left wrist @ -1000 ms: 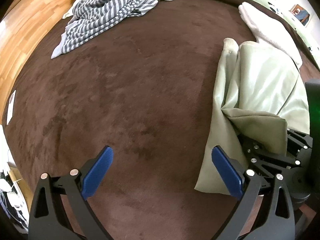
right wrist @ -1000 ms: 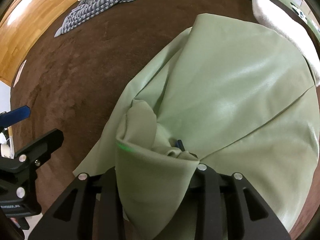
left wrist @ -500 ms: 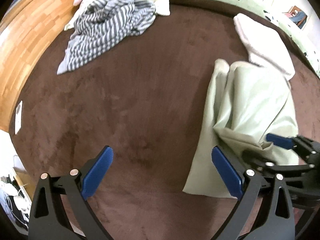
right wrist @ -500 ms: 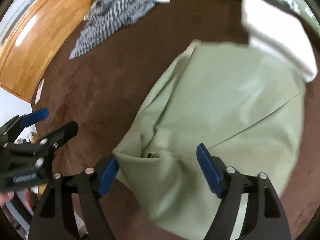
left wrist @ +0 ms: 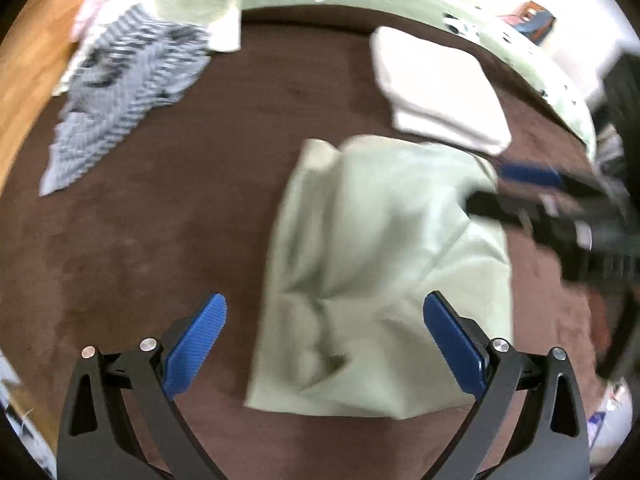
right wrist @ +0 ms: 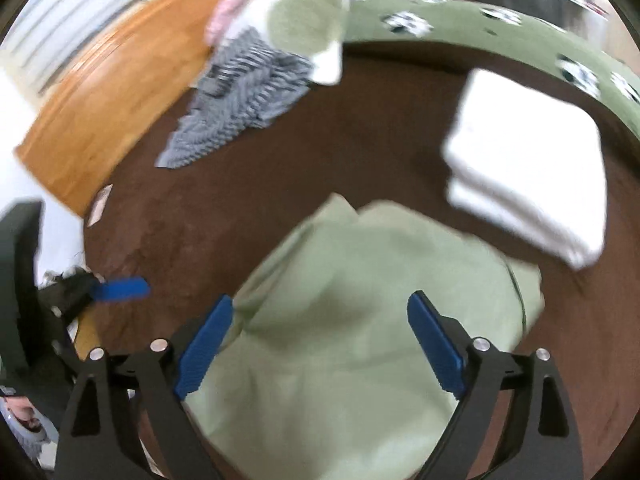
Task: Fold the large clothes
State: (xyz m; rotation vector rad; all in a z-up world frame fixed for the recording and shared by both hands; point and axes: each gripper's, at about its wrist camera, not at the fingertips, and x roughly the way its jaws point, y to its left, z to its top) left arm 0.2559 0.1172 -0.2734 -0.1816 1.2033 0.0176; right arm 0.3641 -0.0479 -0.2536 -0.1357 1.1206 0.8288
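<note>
Both grippers sit higher over the brown rug than a second ago, so way more of the room shows; the right gripper had a bunch of the pale green cloth pinched back then, now it's let go and its jaws are opening with nothing pressed between the blue pads, the cloth just lying on the rug below them. The left gripper is spread wide with nothing in it, same as before; the cloth now lies right under it instead of off to the side. Folded white towel sits just beyond the cloth; striped shirt crumpled at the far edge. Everything's motion-blurred; no readable writing or labels anywhere.
</note>
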